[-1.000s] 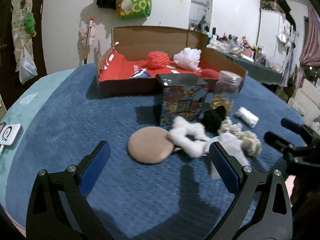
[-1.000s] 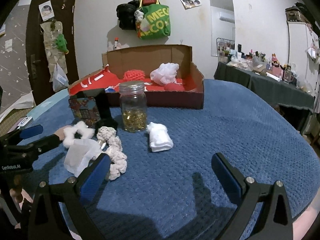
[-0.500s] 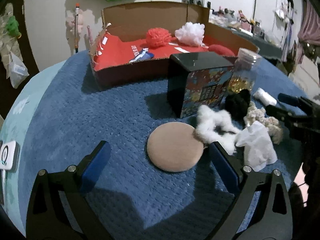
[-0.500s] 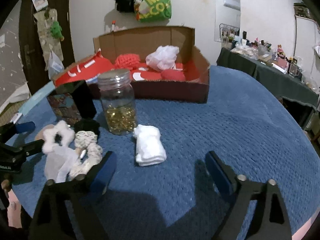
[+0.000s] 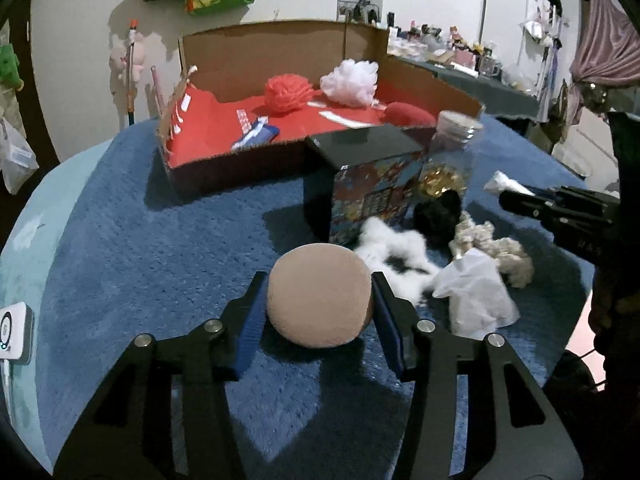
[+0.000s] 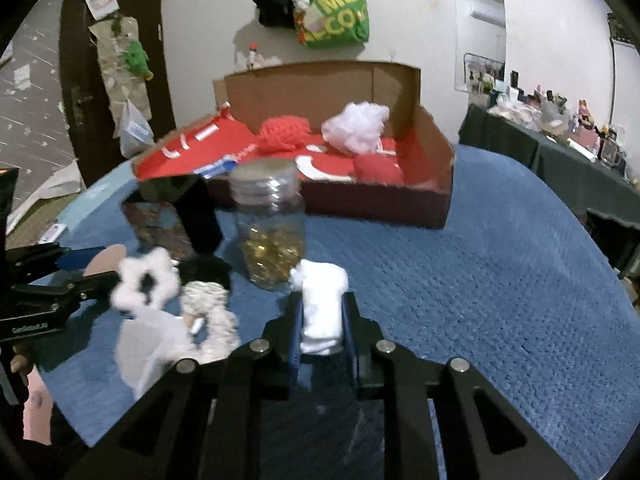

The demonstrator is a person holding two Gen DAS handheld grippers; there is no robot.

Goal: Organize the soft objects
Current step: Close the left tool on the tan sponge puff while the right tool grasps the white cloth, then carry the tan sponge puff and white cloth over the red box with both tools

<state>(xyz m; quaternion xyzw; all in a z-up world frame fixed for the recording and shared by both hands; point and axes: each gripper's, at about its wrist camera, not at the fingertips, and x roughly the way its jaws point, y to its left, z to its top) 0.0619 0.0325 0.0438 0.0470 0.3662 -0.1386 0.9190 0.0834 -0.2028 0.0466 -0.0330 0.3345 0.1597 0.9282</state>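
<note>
A round tan puff lies on the blue blanket, between the blue pads of my left gripper. Its jaws are closing, and both pads touch the puff's sides. My right gripper is shut on a rolled white cloth in front of the jar. Between the two grippers lie a fluffy white scrunchie, a black scrunchie, a cream crochet piece and a crumpled white tissue. A red yarn ball and a white pouf sit in the cardboard box.
A colourful square tin and a glass jar with gold bits stand between the loose pieces and the box. A white device lies at the blanket's left edge. To the right of the jar, open blanket stretches away.
Both grippers went from wide open to closed in: the left around the tan puff, the right on the white roll. Each also moved forward toward its object.
</note>
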